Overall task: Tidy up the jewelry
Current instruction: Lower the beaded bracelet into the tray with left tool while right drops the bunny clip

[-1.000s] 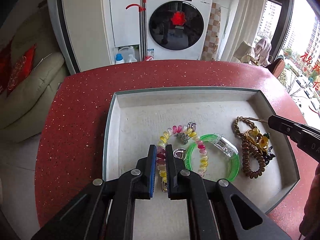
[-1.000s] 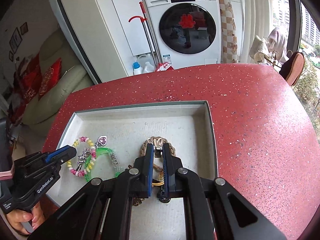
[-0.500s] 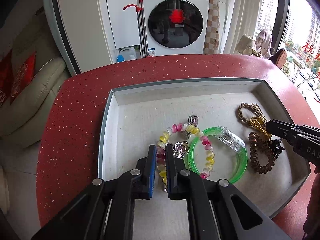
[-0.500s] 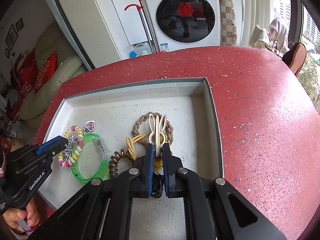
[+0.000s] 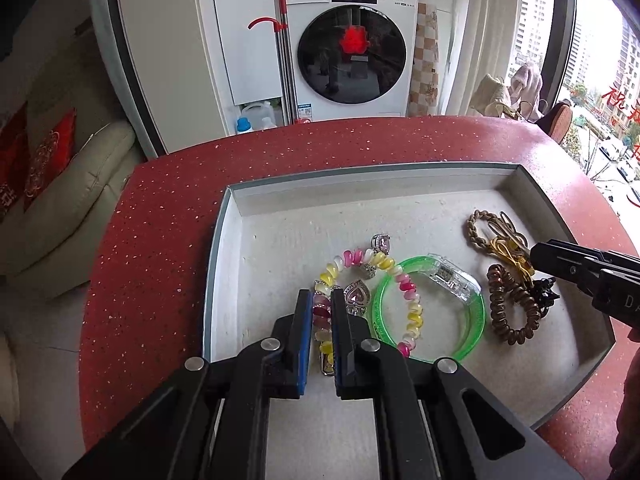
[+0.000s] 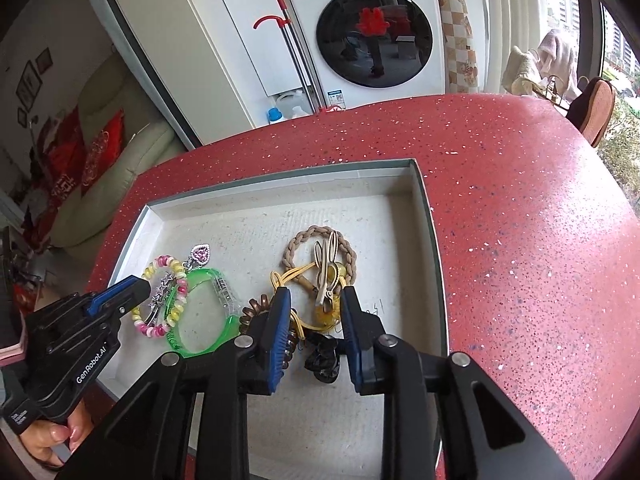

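Note:
A grey tray (image 5: 224,264) sits on the red table. In it lie a pink-and-yellow beaded bracelet (image 5: 412,312), a green bangle (image 5: 476,320), a brown spiral hair tie (image 5: 512,304) and a braided brown hair tie (image 6: 304,236). My left gripper (image 5: 322,296) is shut on the near side of the beaded bracelet, whose beads run between its pads. The jaws of my right gripper (image 6: 316,294) are opening. A cream rabbit clip (image 6: 326,264) and a yellow cord tie (image 6: 288,276) lie between them, untouched by the pads. A black clip (image 6: 324,356) rests just below.
The red speckled table (image 6: 520,220) stretches to the right of the tray (image 6: 434,248). A person's hand (image 6: 52,436) grips the left gripper's handle. A washing machine (image 5: 352,52) and a cream sofa (image 5: 60,200) stand beyond the table's edge.
The right gripper lowered the bunch of hair ties onto the tray, then its jaws spread and let go. The left gripper stayed shut over the bracelet.

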A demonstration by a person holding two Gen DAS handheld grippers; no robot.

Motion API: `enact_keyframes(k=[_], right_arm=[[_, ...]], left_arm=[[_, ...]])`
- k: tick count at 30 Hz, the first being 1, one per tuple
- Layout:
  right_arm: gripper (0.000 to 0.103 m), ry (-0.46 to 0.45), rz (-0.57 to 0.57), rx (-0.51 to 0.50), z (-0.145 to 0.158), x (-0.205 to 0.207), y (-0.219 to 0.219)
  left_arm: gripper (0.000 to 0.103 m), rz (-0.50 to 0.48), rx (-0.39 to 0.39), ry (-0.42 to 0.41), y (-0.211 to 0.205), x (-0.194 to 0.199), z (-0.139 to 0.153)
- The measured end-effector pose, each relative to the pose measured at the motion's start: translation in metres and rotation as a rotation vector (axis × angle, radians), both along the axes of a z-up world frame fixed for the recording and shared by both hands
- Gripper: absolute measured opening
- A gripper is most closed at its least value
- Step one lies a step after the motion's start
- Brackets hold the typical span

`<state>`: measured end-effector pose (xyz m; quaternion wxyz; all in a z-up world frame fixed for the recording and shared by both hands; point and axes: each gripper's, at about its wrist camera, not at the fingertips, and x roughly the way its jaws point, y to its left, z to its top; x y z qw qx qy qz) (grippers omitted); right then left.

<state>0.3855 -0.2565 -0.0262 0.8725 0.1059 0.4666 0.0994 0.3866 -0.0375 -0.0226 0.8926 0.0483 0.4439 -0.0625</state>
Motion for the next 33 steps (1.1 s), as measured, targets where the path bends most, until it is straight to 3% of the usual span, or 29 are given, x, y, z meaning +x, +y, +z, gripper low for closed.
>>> enact_keyframes(k=[6,22,33], right_arm=[[0.033,-0.012,0.004,0.013,0.007,-0.005,0.003],[0.034,-0.031,0.016,0.015,0.019,-0.015,0.006],[0.034,-0.039,-0.004,0.023,0.021,-0.017,-0.001]], left_arm=[[0.027,0.012,-0.005,-0.024,0.002,-0.005,0.006],[0.027,0.011,0.015,-0.023,0.002,-0.006,0.009],[0.027,0.018,-0.024,-0.043,0.008,-0.007,0.015]])
